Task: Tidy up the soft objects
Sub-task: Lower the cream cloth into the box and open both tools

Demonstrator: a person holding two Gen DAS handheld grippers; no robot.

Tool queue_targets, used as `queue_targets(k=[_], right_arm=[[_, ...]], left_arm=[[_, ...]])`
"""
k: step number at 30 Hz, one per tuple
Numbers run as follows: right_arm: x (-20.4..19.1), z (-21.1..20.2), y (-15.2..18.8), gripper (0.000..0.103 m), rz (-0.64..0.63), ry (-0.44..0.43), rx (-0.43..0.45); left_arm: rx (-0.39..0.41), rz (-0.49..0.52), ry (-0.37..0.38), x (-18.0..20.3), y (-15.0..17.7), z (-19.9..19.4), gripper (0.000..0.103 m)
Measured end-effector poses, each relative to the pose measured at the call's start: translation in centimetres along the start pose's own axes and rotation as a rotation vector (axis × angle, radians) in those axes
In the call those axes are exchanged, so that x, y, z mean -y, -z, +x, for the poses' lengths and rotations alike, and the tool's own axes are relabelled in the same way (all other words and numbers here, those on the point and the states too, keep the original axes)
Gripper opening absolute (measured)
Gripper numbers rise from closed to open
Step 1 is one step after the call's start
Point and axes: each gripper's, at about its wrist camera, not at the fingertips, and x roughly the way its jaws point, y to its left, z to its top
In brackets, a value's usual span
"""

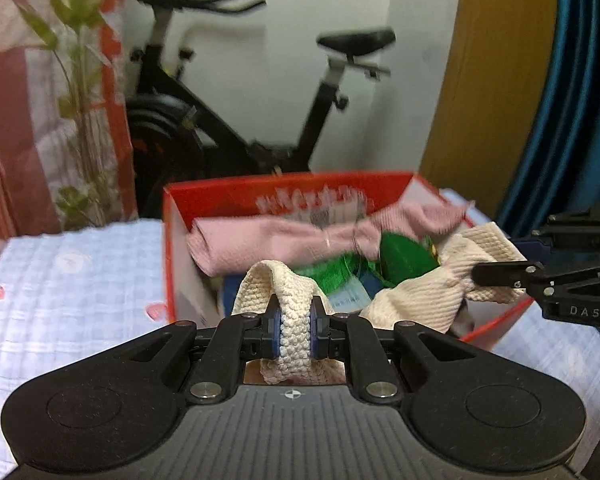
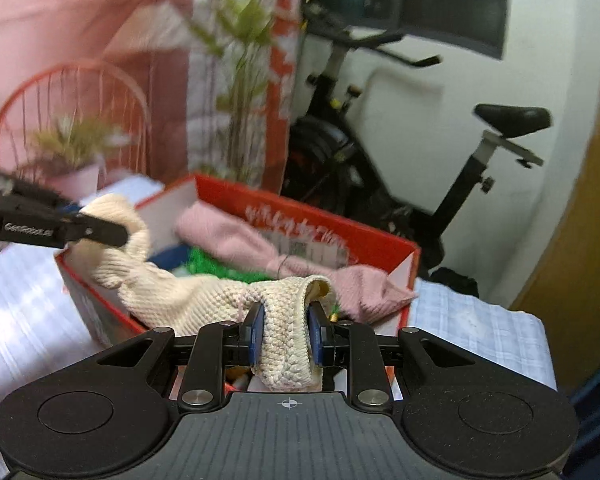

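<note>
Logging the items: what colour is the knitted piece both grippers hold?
Cream, a ribbed knit; it shows best in the right wrist view.

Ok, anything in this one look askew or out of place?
Only the pink cloth: one end droops over the rim of the red box instead of lying inside. The cream knit stretches above the box, clamped at either end by the left tool and the right tool.

Surface: pale blue checked cloth [image 1: 72, 280] with small red hearts. Directly upon it stood one open red cardboard box [image 1: 220, 196].
</note>
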Motion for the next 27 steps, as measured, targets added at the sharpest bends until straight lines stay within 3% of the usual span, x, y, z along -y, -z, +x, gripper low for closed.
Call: queue_targets(k=[8,18,21,23,24,27], right_arm=[[-1.2,3.3,0.0,0.021,-0.022,-0.043,-0.132],[0.0,4.6,-0.2,0.023,0.074,-0.071,-0.16],[0.4,4.3,0.0,0.03,0.099,-0.06,-0.146],[0.6,3.9,0.2,0.035,0.118,-0.047,-0.128],[0.7,3.6,0.3,0.035,0.13,-0.044,-0.115],[1.0,2.7,0.6,0.06,0.168,-0.044,-0.069]], left_arm=[[-0.103,-0.013,0.021,-0.6,0.7,2.6,0.014],[-0.132,-0.008,0.03,-0.7,0.9,3.3,0.018],[-0.113,-0.003,0.039,-0.5,0.5,2.9,0.035],[-0.089,-0.004,0.06,-0.3,0.4,2.2,0.061],[-0.078,-0.004,0.064,-0.2,0.4,1.9,0.064],[-0.054,0.004,0.064,0.2,0.2,1.0,0.079]])
